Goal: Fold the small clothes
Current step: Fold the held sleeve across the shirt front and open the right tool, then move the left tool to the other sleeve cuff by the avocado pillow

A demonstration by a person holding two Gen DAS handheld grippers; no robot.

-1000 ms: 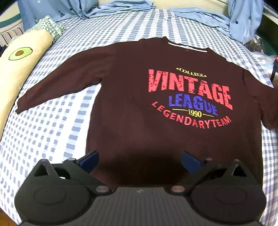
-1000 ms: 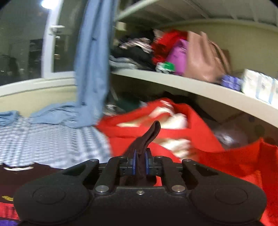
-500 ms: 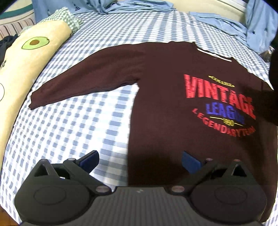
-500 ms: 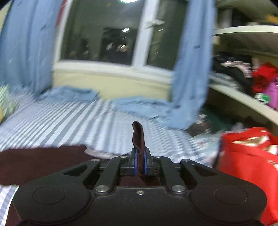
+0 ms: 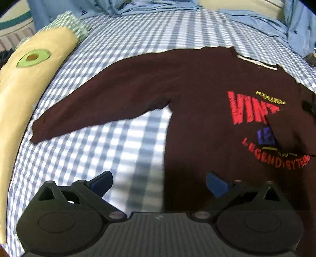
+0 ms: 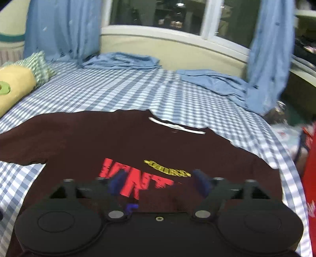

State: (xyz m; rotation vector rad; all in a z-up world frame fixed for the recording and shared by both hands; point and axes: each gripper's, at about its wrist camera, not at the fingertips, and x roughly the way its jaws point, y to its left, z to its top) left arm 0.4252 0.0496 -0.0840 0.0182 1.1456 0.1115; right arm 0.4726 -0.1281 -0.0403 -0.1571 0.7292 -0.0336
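Since half a second ago the right gripper point(image 6: 158, 182) has let go of the sleeve cloth it was pinching, and its jaws now stand spread wide with nothing between them, hovering over the printed chest of the dark maroon long-sleeved sweatshirt point(image 6: 122, 142). That right sleeve point(image 5: 286, 134) now lies folded across the red and blue lettering, covering part of the print in the left wrist view. Left gripper point(image 5: 159, 182) has slid leftward, jaws wide apart and empty, sitting above the sweatshirt's left side edge where it meets the blue-and-white checked bedsheet point(image 5: 102, 150). Sweatshirt lies flat and face up on the sheet, left sleeve point(image 5: 94, 110) stretched out toward the long yellow avocado-print pillow point(image 5: 25, 83), not touching it. Crumpled light blue fabric point(image 6: 122, 61) sits at the far edge of the bed below the window point(image 6: 158, 13), blue curtains point(image 6: 61, 27) either side. Something red point(image 6: 310, 178) at the right edge is probably a bag, too blurred to confirm.
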